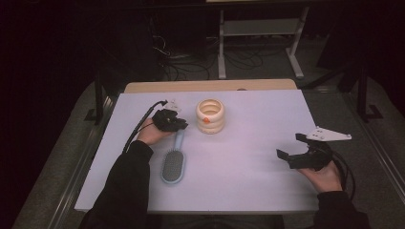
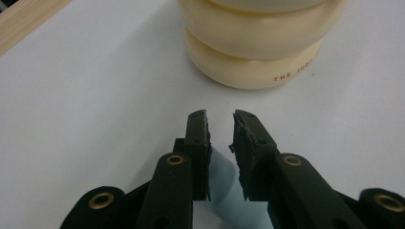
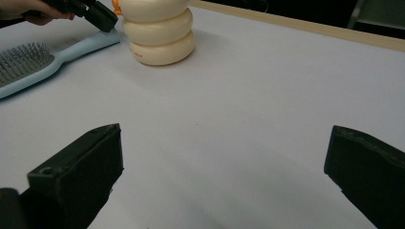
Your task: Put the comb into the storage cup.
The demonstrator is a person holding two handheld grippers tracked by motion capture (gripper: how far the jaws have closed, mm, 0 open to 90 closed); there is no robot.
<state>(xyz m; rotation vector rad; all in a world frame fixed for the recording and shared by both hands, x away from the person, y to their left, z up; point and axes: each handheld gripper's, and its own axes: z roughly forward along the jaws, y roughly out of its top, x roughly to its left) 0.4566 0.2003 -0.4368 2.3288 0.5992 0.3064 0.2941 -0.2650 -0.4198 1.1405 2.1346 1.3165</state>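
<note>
Broadly, the white rectangular worktop [image 1: 248, 157] carries a cream holder of stacked rounded rings [image 1: 210, 115] near its far edge, left of centre. Just beside that lies the pale blue plastic hairbrush [image 1: 173, 162] with a grey bristle pad, handle pointing at the far edge. The left gripper [image 2: 220, 131] is clamped on that handle. The right gripper [image 3: 224, 162], near the right edge, stands wide apart, holding nothing.

The white desk [image 1: 248, 157] is lit evenly from above, while the room beyond it is left dark in the high view. Soft, faint shadows are cast. The high view is slightly grainy; the near black jaws in both gripper views are rendered softly blurred.
</note>
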